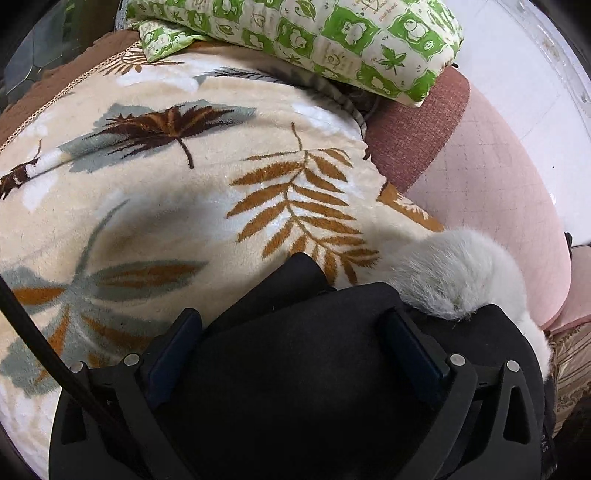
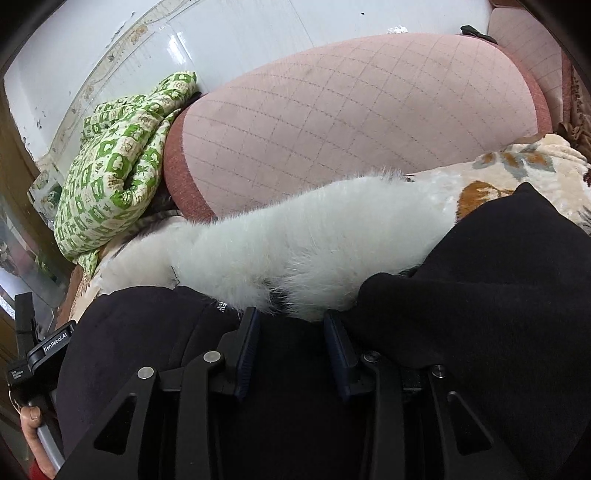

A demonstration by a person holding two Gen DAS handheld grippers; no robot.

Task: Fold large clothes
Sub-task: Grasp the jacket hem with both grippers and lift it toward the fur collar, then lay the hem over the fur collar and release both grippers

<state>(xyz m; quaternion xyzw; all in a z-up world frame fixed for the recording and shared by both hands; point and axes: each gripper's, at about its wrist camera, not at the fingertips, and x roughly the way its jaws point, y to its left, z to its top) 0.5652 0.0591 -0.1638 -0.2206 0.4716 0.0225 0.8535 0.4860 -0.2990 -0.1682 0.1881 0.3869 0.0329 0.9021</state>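
Observation:
A black coat [image 1: 288, 284] with a white fur trim [image 1: 454, 277] lies on a cream blanket with a leaf pattern [image 1: 184, 192]. My left gripper [image 1: 291, 319] stands wide open over the coat's edge; black cloth lies between its fingers without either pad pressing on it. In the right wrist view the fur trim [image 2: 314, 236] runs across the black coat [image 2: 498, 277]. My right gripper [image 2: 291, 314] is narrowly set just below the fur, and black cloth fills the gap between its pads.
A green-and-white patterned quilt [image 1: 314, 33] [image 2: 118, 158] is bunched at the blanket's far end. A pink quilted sofa back [image 2: 351, 110] [image 1: 480, 177] rises behind the fur. A person's hand [image 2: 31, 417] grips the other tool's handle at the lower left.

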